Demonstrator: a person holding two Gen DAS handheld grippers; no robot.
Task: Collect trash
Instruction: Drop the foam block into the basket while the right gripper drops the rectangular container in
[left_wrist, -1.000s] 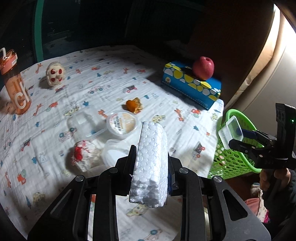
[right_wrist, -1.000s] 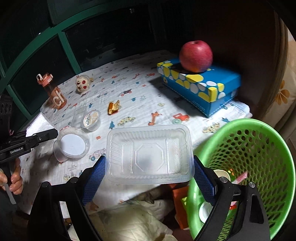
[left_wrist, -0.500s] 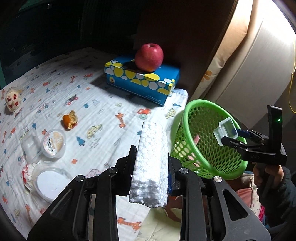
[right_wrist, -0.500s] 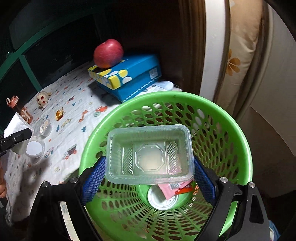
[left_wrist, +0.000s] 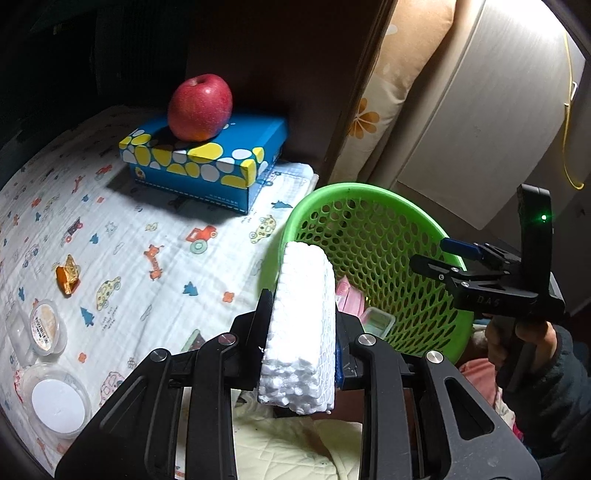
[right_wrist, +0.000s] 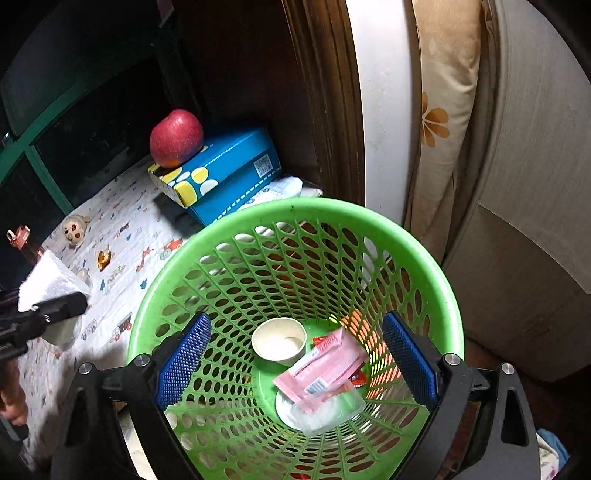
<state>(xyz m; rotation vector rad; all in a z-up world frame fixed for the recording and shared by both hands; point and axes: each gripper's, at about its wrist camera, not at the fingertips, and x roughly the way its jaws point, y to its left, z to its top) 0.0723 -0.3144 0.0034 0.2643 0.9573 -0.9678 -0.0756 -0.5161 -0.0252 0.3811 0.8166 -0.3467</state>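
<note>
Right wrist view: my right gripper (right_wrist: 295, 363) hangs over the green basket (right_wrist: 448, 295) with its blue pads (right_wrist: 183, 360) spread wide and nothing between them. In the basket's bottom lie a clear plastic tray (right_wrist: 327, 410), a pink wrapper (right_wrist: 325, 369) on top of it, and a small white cup (right_wrist: 279, 341) just beside them. Off to the left of this view, my left gripper (right_wrist: 51, 314) shows with the white foam against it.

From the left wrist, my left gripper (left_wrist: 301, 332) is clamped on a white foam block (left_wrist: 301, 332), which stands upright between the fingers, just beside the basket's near rim (left_wrist: 369, 190) and over the edge of the printed cloth (left_wrist: 129, 236). My right gripper (left_wrist: 448, 258) reaches over the basket's far side, my hand (left_wrist: 524, 343) wrapped round its handle.

On the cloth sit a blue tissue box (left_wrist: 207, 162) with a red apple (left_wrist: 200, 107) on top, an orange wrapper (left_wrist: 67, 274), a small lidded cup (left_wrist: 46, 325) and a larger white-lidded tub (left_wrist: 57, 400).
</note>
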